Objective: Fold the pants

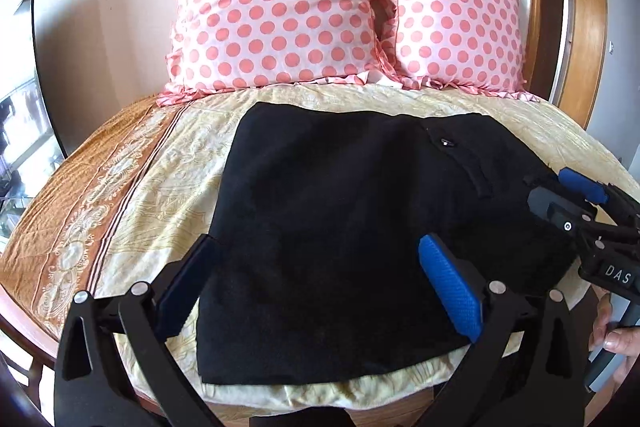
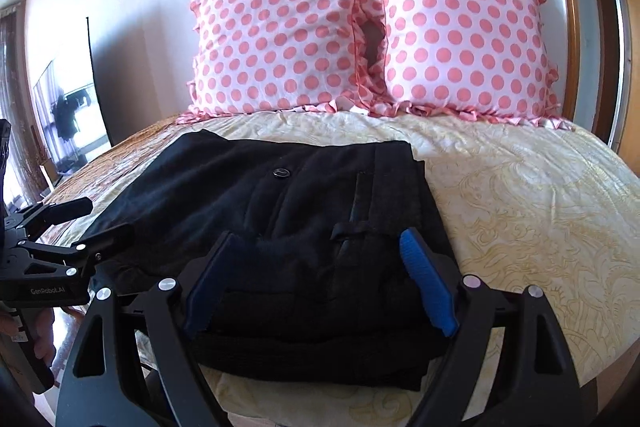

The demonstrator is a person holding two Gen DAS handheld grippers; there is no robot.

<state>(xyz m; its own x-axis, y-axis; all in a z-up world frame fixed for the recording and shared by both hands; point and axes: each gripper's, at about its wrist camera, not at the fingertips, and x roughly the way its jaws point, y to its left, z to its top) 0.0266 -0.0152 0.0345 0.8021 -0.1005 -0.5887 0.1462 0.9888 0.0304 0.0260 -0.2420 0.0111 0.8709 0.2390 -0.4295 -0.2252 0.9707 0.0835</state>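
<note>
Black pants (image 1: 340, 227) lie folded into a flat stack on the bed, with a button and belt loop facing up; they also show in the right wrist view (image 2: 304, 227). My left gripper (image 1: 316, 259) is open, its blue pads spread wide just above the near left part of the stack. My right gripper (image 2: 320, 267) is open over the near right end of the stack, at the waistband side. The right gripper also shows in the left wrist view (image 1: 568, 195), and the left gripper in the right wrist view (image 2: 88, 223). Neither holds cloth.
The bed has a cream patterned sheet (image 1: 168, 195) with an orange border at the left. Two pink polka-dot pillows (image 1: 276, 7) (image 2: 464, 35) lean on the wall behind. A wooden bed frame edge (image 1: 16, 319) runs along the near side. A door frame (image 1: 580, 27) stands right.
</note>
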